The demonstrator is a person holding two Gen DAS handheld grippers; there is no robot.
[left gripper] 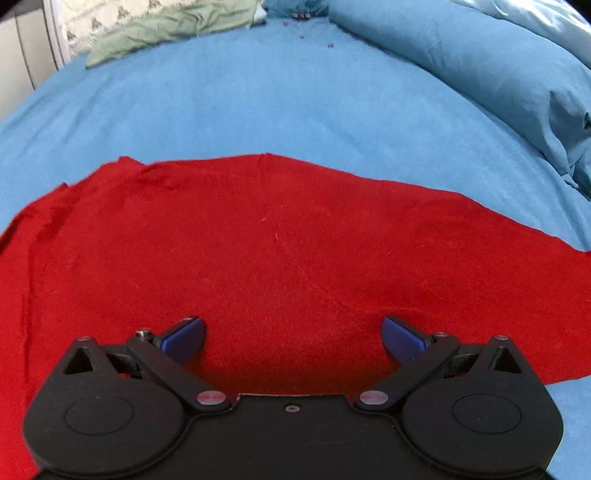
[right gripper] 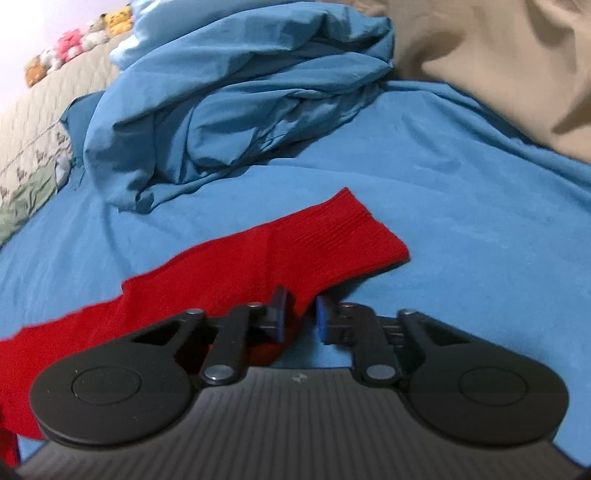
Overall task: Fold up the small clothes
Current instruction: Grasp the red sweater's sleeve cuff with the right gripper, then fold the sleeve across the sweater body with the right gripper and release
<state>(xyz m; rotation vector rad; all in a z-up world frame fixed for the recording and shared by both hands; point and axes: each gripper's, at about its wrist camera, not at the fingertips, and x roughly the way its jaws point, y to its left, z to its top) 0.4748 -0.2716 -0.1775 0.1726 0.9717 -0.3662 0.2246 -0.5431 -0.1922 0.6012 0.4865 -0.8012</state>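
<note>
A red knit sweater [left gripper: 280,258] lies spread flat on the blue bedsheet [left gripper: 258,103]. My left gripper [left gripper: 293,338] hovers over the sweater's body, its blue fingers [left gripper: 184,338] wide apart and empty. In the right wrist view the sweater's sleeve [right gripper: 295,243] stretches out to a ribbed cuff [right gripper: 354,229]. My right gripper [right gripper: 301,317] is nearly closed at the sleeve's near edge, with a fold of red fabric between its blue pads [right gripper: 280,317]; a narrow gap still shows.
A rumpled blue duvet [right gripper: 236,110] is heaped beyond the sleeve and along the right in the left wrist view [left gripper: 480,74]. A beige blanket [right gripper: 498,66] lies at the far right. A green patterned pillow [left gripper: 155,26] and plush toys [right gripper: 74,44] sit far back.
</note>
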